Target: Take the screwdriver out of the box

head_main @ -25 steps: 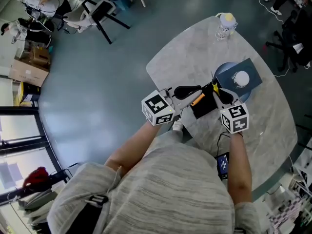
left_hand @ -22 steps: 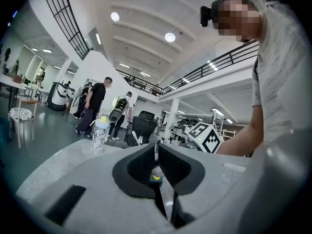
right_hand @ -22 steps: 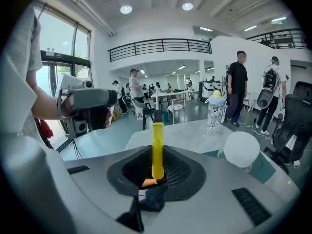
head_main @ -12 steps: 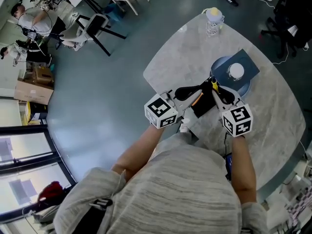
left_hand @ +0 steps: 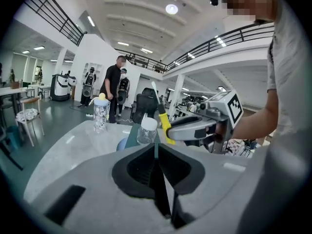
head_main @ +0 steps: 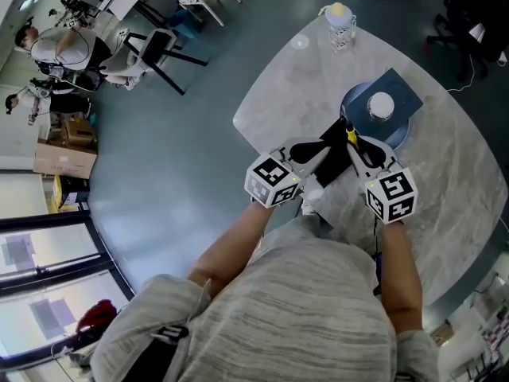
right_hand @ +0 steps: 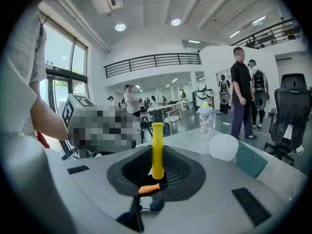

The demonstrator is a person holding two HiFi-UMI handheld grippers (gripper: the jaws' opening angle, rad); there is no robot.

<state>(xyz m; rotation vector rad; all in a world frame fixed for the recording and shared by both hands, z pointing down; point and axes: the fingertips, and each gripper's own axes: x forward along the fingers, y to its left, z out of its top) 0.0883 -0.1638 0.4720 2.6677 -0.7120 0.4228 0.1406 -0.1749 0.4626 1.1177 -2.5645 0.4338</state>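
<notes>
Showing the right tongs point(head_main: 355, 143) clamped on the yellow screwdriver point(right_hand: 157, 147), which is held just above the black box point(head_main: 332, 164) on the counter point(head_main: 445, 189). The left tongs point(left_hand: 156, 147), pressed together, sit at the box's left side.

No legible text, number or brand name appears in any view.

The left marker cube point(head_main: 273, 180), at the rear of the left gripper point(left_hand: 156, 147), carries black-and-white square code patterns on its faces. These patterns contain no letters or digits.

The right marker cube point(head_main: 390, 195), at the rear of the right gripper point(right_hand: 157, 150), carries patterns of the same kind.

The bottle point(head_main: 339, 24), well beyond the tips of both grippers, bears a dark printed pattern that is too small to read.
</notes>
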